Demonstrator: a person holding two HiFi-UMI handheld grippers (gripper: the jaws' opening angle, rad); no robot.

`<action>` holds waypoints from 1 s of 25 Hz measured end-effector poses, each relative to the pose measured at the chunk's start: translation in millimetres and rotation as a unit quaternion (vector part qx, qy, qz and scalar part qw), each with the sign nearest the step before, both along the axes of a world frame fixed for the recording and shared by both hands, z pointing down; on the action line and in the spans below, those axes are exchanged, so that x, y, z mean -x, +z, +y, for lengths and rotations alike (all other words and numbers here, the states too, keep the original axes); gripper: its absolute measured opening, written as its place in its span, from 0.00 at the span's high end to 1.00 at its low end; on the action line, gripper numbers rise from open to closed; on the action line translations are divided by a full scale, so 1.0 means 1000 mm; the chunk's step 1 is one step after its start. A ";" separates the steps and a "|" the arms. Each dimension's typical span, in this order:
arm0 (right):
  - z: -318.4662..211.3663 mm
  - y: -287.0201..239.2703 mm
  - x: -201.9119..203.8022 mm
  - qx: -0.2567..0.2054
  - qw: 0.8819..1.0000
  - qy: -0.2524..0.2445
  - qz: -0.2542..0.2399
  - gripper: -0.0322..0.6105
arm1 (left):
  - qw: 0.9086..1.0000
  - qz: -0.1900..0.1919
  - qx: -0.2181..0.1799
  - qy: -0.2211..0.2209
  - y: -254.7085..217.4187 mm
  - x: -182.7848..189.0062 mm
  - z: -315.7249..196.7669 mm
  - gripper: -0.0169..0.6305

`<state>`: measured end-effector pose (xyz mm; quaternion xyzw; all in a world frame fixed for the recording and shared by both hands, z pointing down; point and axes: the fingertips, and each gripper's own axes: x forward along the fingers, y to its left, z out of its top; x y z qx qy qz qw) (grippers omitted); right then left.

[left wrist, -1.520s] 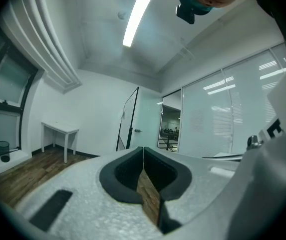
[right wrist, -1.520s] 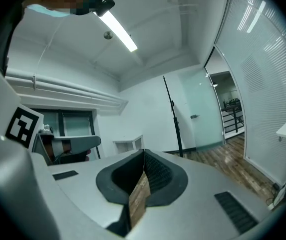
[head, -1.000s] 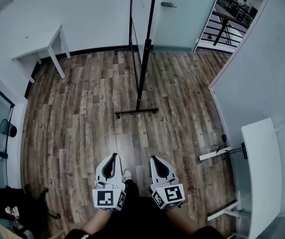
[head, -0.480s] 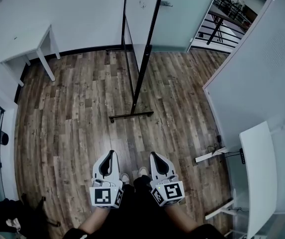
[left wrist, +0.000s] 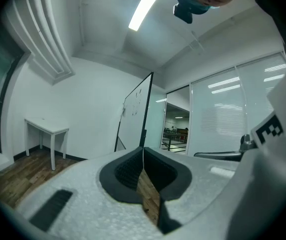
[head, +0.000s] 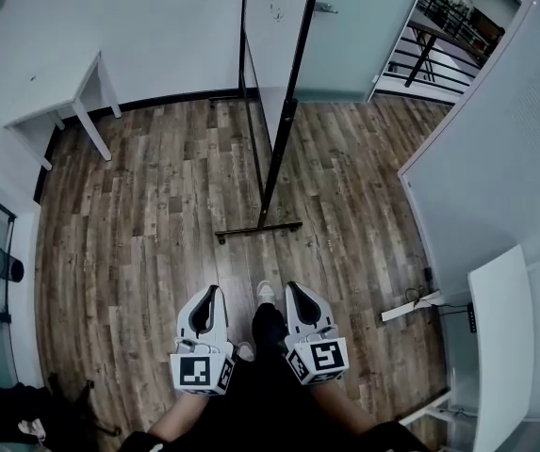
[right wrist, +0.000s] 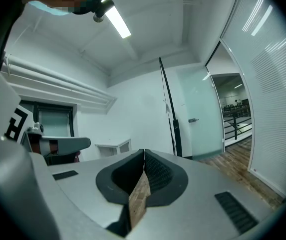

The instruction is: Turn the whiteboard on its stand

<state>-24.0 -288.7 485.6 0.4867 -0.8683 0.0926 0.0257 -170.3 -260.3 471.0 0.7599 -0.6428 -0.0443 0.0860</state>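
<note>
The whiteboard (head: pixel 271 26) stands edge-on ahead of me on a black stand (head: pixel 282 135) whose foot bar (head: pixel 258 230) lies across the wood floor. Both grippers are held low and level in front of the person, short of the foot bar and touching nothing. My left gripper (head: pixel 211 295) is shut and empty, and so is my right gripper (head: pixel 293 290). In the left gripper view the whiteboard (left wrist: pixel 134 115) rises beyond the closed left gripper (left wrist: pixel 143 151). In the right gripper view the stand's post (right wrist: pixel 169 115) shows above the closed right gripper (right wrist: pixel 143 155).
A small white table (head: pixel 62 102) stands at the back left wall. A white desk (head: pixel 498 337) is at the right by a partition wall (head: pixel 496 130). A glass door (head: pixel 354 26) is behind the board. The person's shoe (head: pixel 266 293) shows between the grippers.
The person has stepped forward: the stand's foot bar sits lower in the head view, nearer the grippers. Both grippers stay shut, side by side.
</note>
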 end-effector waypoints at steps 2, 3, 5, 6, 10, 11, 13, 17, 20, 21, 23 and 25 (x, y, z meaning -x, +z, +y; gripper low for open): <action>-0.022 0.002 0.000 -0.001 1.000 0.001 -0.003 0.93 | 1.000 -0.002 -0.004 -0.002 -0.002 0.000 -0.019 0.94; -0.034 0.002 0.000 -0.003 1.000 0.001 -0.004 0.93 | 1.000 -0.005 -0.006 -0.003 -0.004 0.000 -0.029 0.94; -0.061 0.002 -0.001 -0.007 1.000 0.000 -0.005 0.93 | 1.000 -0.011 -0.011 -0.004 -0.007 -0.001 -0.052 0.94; -0.075 0.002 -0.002 -0.007 1.000 -0.001 -0.005 0.93 | 1.000 -0.013 -0.011 -0.005 -0.008 -0.002 -0.063 0.94; -0.124 0.005 -0.006 -0.006 1.000 -0.004 0.013 0.93 | 1.000 -0.010 -0.007 -0.010 -0.008 -0.007 -0.106 0.94; -0.137 0.005 -0.007 -0.005 1.000 -0.006 0.018 0.93 | 1.000 -0.009 -0.006 -0.012 -0.009 -0.009 -0.118 0.94; -0.164 0.006 -0.010 -0.003 1.000 -0.009 0.021 0.93 | 1.000 -0.001 -0.005 -0.011 -0.012 -0.014 -0.141 0.94; -0.214 0.003 -0.017 -0.007 1.000 -0.008 0.023 0.93 | 1.000 0.005 -0.003 -0.012 -0.018 -0.024 -0.179 0.94; -0.254 0.005 -0.017 -0.007 0.999 -0.010 0.031 0.88 | 1.000 -0.003 0.003 -0.018 -0.017 -0.025 -0.207 0.94; -0.268 0.008 -0.015 -0.005 0.999 -0.011 0.036 0.86 | 1.000 -0.004 0.005 -0.021 -0.017 -0.024 -0.216 0.94; -0.293 0.017 -0.012 0.001 0.999 -0.015 0.048 0.85 | 1.000 -0.006 0.010 -0.027 -0.012 -0.022 -0.233 0.94; -0.315 0.029 -0.010 0.011 0.998 -0.017 0.060 0.83 | 0.999 -0.006 0.014 -0.033 -0.008 -0.022 -0.249 0.94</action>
